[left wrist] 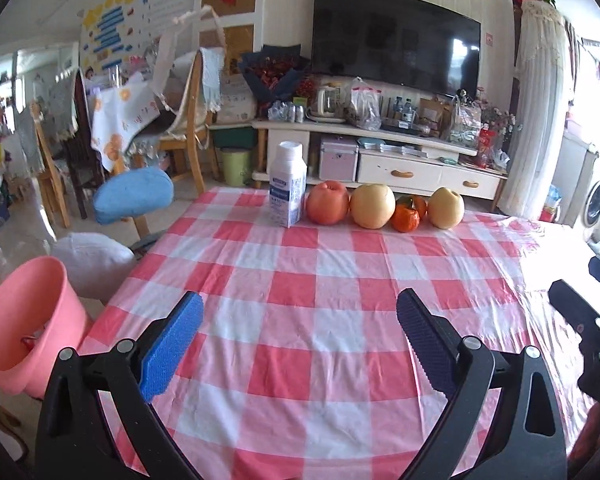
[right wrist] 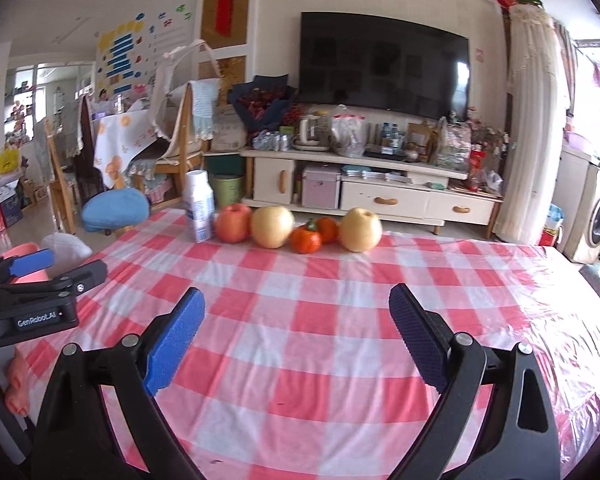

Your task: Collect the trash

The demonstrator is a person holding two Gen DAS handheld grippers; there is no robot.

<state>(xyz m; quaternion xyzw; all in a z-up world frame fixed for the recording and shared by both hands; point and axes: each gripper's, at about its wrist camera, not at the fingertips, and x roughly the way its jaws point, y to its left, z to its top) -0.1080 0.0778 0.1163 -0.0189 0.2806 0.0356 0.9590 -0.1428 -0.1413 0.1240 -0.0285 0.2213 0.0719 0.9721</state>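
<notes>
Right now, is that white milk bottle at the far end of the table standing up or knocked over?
Standing upright. The milk bottle rests on its base on the checked tablecloth, cap on top, left of the fruit row.

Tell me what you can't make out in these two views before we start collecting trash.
- Pink bin interior: left wrist view, mostly hidden by its own wall and the left finger.
- Milk carton label: both views, print too small; full or empty unknown.
- Rear orange: largely hidden behind the front orange.
- Table's near edge: both views, covered by the gripper frames.
</notes>
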